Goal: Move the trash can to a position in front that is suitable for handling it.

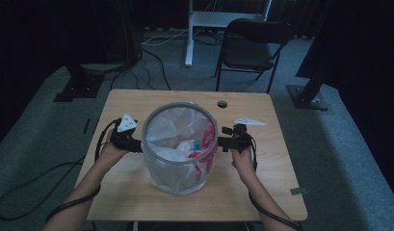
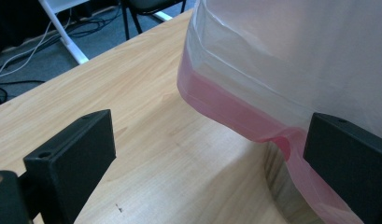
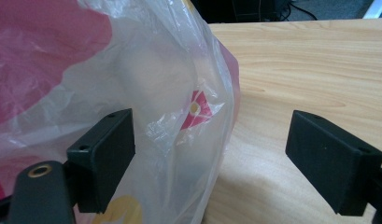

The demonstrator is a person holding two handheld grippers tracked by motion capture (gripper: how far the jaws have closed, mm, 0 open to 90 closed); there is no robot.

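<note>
A round grey-rimmed bin point(image 1: 180, 107) stands mid-table, lined and draped with a clear plastic bag point(image 1: 171, 173) printed in pink. Crumpled white, blue and red scraps point(image 1: 190, 147) lie inside. My left gripper point(image 1: 137, 145) is at the bin's left side, open; in its own view the bag's pink-edged hem point(image 2: 235, 109) hangs just ahead of the right jaw. My right gripper point(image 1: 222, 142) is at the bin's right side, open; the bag's film point(image 3: 179, 107) bulges between its jaws, nearer the left one, without being pinched.
The wooden table point(image 1: 276, 159) has a cable hole point(image 1: 222, 104) at the back. A black folding chair point(image 1: 252, 43) and a white desk leg point(image 1: 189, 33) stand beyond it. Cables trail over the grey floor at left point(image 1: 35, 178).
</note>
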